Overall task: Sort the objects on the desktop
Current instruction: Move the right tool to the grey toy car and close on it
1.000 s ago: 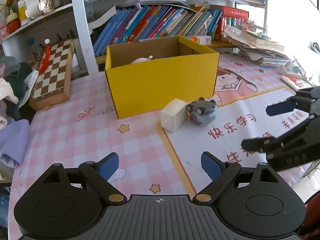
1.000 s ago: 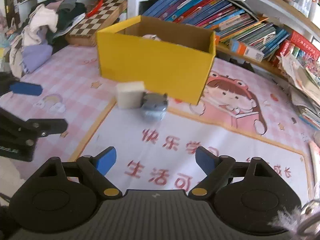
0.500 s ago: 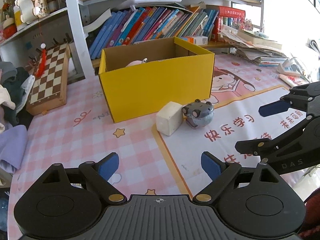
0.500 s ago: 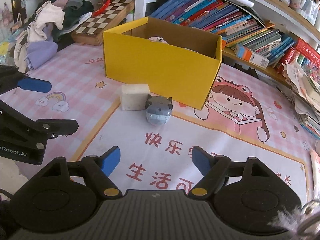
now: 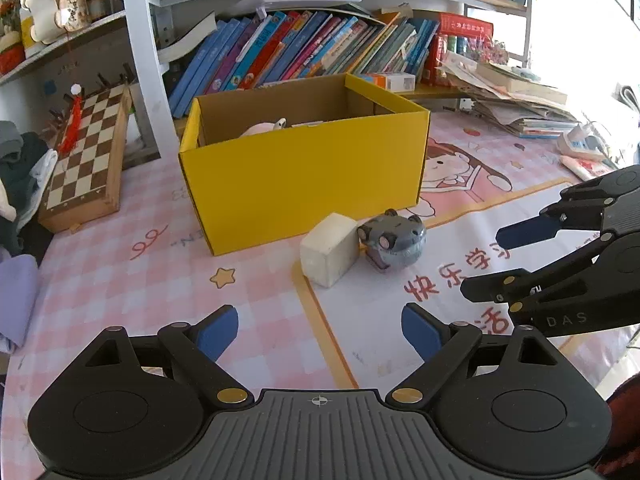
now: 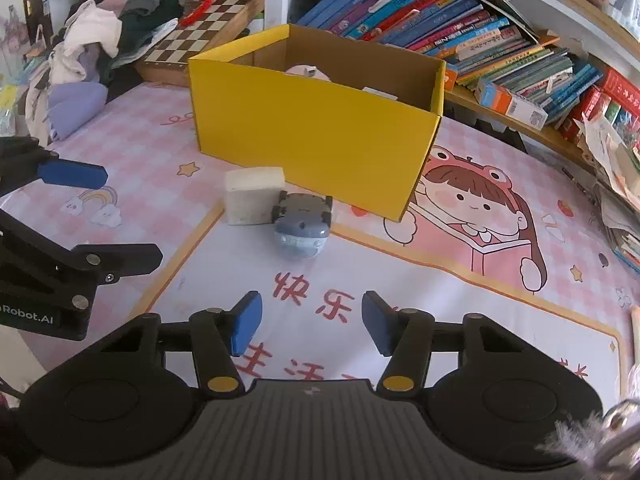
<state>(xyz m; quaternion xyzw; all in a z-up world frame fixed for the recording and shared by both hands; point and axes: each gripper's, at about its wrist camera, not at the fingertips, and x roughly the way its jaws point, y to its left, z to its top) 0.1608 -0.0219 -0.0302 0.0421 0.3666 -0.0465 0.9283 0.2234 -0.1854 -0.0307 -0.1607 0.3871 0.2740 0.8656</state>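
Observation:
A cream block (image 5: 328, 249) (image 6: 253, 196) and a grey-blue hippo toy (image 5: 394, 243) (image 6: 303, 226) lie side by side, touching, on the mat in front of a yellow cardboard box (image 5: 304, 178) (image 6: 316, 128). A pink item (image 5: 262, 128) (image 6: 306, 71) shows inside the box. My left gripper (image 5: 319, 330) hovers wide open short of the block, with nothing between its fingers. My right gripper (image 6: 311, 322) hangs short of the hippo; its jaws are closing with nothing between them. Each gripper shows in the other's view, the right gripper (image 5: 496, 264) at right, the left gripper (image 6: 128, 216) at left.
A chessboard (image 5: 86, 156) (image 6: 208, 24) lies at the left of the box, beside a heap of clothes (image 6: 100, 52). Behind the box a shelf holds a row of books (image 5: 304, 48) (image 6: 448, 32). Stacked papers (image 5: 516, 108) sit at the right.
The right gripper's fingers have drawn much closer together. Both views have eased back a little, so the box, block and hippo look slightly farther off.

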